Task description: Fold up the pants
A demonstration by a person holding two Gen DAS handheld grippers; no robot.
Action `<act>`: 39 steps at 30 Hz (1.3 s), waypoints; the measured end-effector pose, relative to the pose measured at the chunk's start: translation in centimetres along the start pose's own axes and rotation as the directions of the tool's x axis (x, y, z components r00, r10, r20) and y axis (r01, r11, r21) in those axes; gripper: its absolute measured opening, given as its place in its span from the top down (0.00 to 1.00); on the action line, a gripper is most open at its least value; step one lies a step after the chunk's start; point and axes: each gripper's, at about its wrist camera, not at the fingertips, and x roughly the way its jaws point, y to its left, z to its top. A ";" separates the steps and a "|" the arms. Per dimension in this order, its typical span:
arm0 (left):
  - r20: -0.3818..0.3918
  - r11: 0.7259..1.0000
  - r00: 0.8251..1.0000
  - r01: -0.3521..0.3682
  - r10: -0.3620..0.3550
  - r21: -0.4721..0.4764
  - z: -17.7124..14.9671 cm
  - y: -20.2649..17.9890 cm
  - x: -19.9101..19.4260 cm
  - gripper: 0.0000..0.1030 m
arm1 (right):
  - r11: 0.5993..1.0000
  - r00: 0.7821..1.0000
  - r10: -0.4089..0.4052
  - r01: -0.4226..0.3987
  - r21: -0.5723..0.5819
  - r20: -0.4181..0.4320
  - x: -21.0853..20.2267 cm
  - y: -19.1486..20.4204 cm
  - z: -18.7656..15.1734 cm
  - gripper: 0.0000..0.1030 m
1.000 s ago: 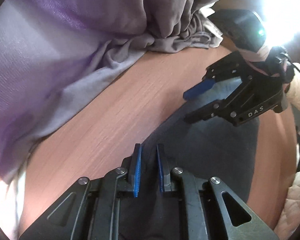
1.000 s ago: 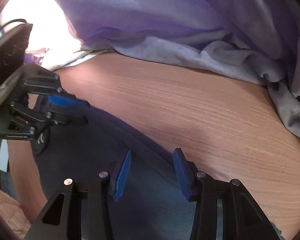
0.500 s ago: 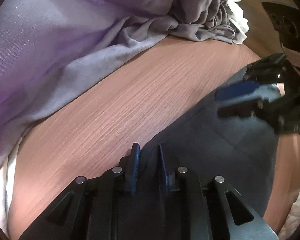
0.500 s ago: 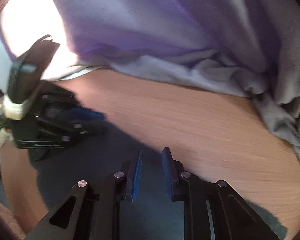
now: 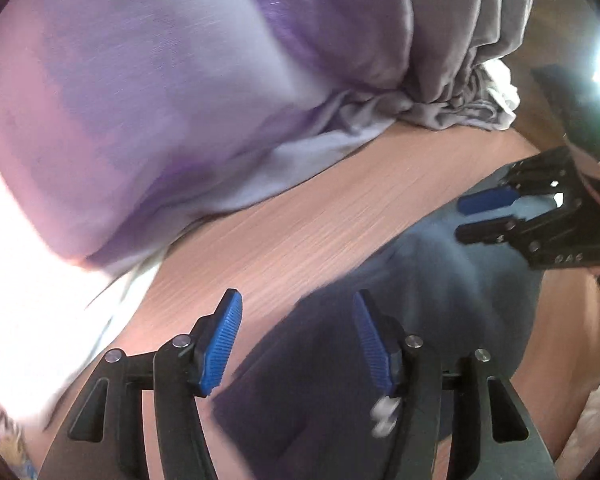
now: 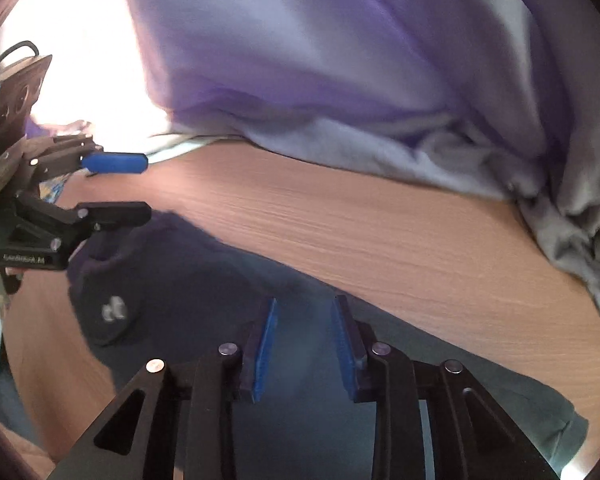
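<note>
The dark pants are lying soft and limp on the bench; both tools, left and right, are opening, gripping nothing; the folded far edge is looking best to pinch.

We see a reddish-brown wooden tabletop running across the middle of the frame. Above it, a purple-grey curtain hangs and bunches at the right, and bright daylight glares at upper left.

Pants on table, curtain behind
</note>
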 end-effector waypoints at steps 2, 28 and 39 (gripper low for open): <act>-0.031 1.000 0.999 -0.019 0.019 -0.013 -1.7 1.3 0.1 0.45 | 1.000 1.000 0.009 -0.009 -0.024 0.001 0.0 1.7 0.5 0.71; -0.005 0.972 0.991 0.133 -0.137 -0.196 -6.3 4.5 -0.9 0.80 | 0.997 1.000 -0.014 0.016 0.078 -0.019 2.7 5.9 2.3 0.71; -0.138 0.942 0.983 0.073 -0.124 -0.328 -8.1 7.3 3.5 0.73 | 0.993 0.998 -0.031 0.036 0.112 -0.052 6.7 4.8 3.2 0.71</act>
